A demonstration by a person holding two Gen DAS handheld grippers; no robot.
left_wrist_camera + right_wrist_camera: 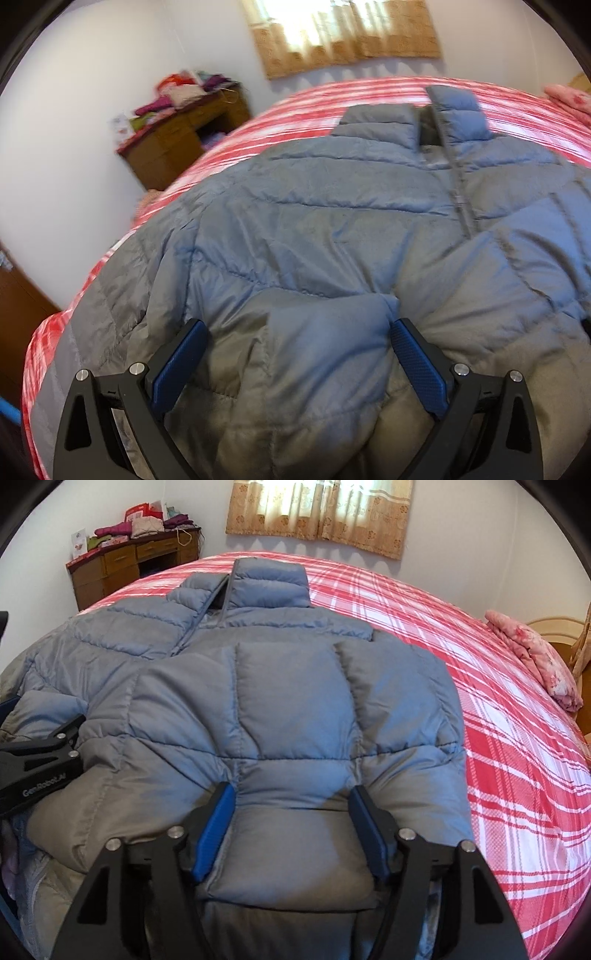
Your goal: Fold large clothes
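A grey-blue quilted puffer jacket (332, 229) lies spread on the bed, its collar (269, 579) at the far end and its zip running down the front. One quilted side is folded over the front (295, 701). My left gripper (299, 328) is open wide at the jacket's near edge, and a puffy bulge of fabric fills the gap without being squeezed. My right gripper (291, 790) is open too, its blue pads (216, 830) on either side of the near hem, which bulges loosely between them. In the right wrist view my left gripper (44, 710) rests on the jacket's left part.
The bed wears a red and white plaid sheet (480, 720). A folded pink floral cloth (535, 657) lies at its right edge by a wooden headboard. A wooden desk (122, 568) piled with clothes stands at the far left under a curtained window (321, 513).
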